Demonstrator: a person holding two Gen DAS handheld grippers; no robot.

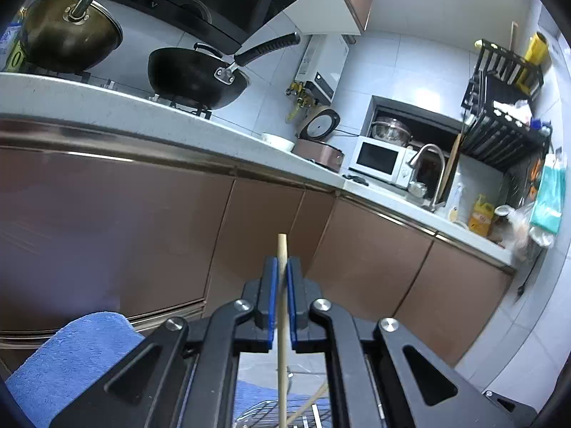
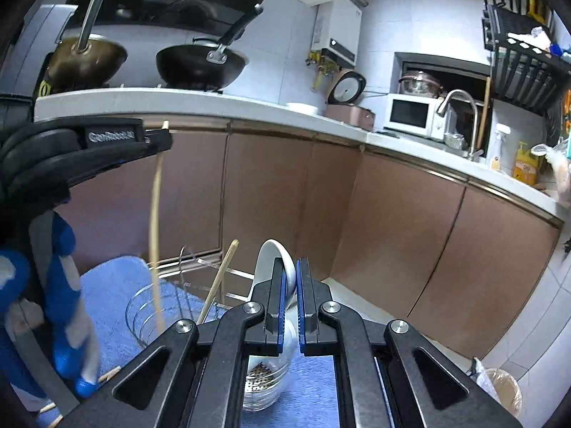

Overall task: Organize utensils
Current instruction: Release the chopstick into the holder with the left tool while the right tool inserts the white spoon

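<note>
left wrist view: the left gripper is seen closed on a wooden chopstick, the blue pads pressed against its sides. the stick is held upright, its blunt top end standing just above the fingertips and its lower length running down out of frame. a second chopstick is glimpsed slanting at the bottom edge, over a wire rack. a blue towel is seen low on the left. brown cabinet doors fill the middle; a black wok is noted on the counter above.

right wrist view: the right gripper is seen nearly closed, a narrow gap left between the pads; a white spoon stands just behind and between the fingertips, but whether it is gripped cannot be told. the spoon's lower end is set in a glass cup on the towel. the left gripper is seen at upper left, the chopstick hanging from it down toward a glass bowl. the slanted chopstick is seen leaning in the wire rack beside the bowl.
</note>
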